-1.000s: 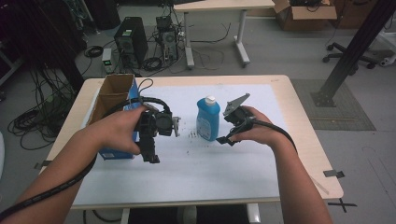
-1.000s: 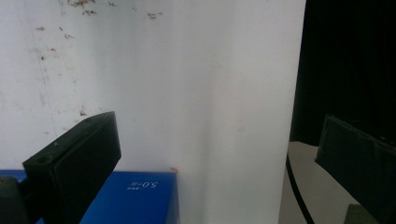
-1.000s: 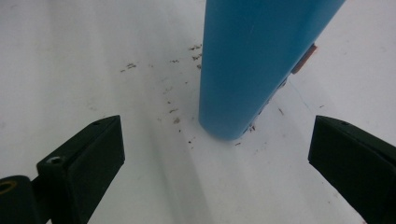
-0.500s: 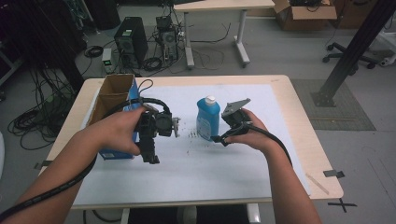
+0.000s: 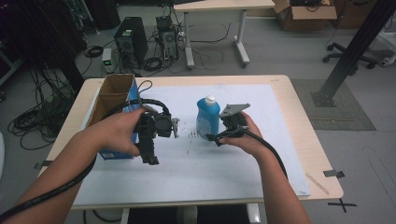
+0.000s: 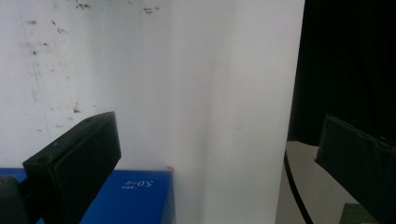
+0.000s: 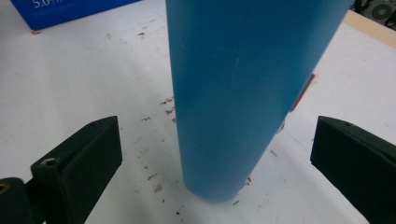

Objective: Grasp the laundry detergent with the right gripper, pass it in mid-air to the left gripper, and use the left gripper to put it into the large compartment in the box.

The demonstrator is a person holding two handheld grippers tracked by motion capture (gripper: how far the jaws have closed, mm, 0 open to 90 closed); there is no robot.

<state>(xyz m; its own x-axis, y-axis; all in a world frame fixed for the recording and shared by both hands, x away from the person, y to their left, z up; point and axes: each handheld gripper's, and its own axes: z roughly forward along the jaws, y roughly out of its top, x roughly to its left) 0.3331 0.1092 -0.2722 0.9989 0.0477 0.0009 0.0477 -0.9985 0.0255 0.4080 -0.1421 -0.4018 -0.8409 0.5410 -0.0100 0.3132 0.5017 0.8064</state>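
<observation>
Item, near edge of the worktop (image 5: pixel 280 177): two forearms enter from below, each hand carrying a gripper; the white sheet (image 5: pixel 196 172) between them lies bare, marked with dark specks. Item, left gripper (image 5: pixel 150 148): held above the sheet toward the worktop's left side, just beside the blue box; in its own view the jaws stand wide apart with nothing between them, looking down on white sheet, the worktop's edge and a corner of the box lid. Judged idle, no grasp begun. Item, right gripper (image 5: pixel 212 138): held low near the middle of the worktop, at the foot of the blue bottle (image 5: pixel 207 117); in its own view the jaws are spread wide, one on either side of the bottle's lower body (image 7: pixel 233 93), both pads well clear of its wall. Item, blue bottle: upright, white cap on, standing on the sheet about mid-worktop, untouched. Item, blue box (image 5: pixel 119 151): along the left edge, its open cardboard end (image 5: pixel 112 93) toward the far left corner. Progress, as judged: approach to the bottle complete and jaws aligned around it; closing on the bottle, lifting it and placing it wherever it belongs all remain, nothing yet moved.
</observation>
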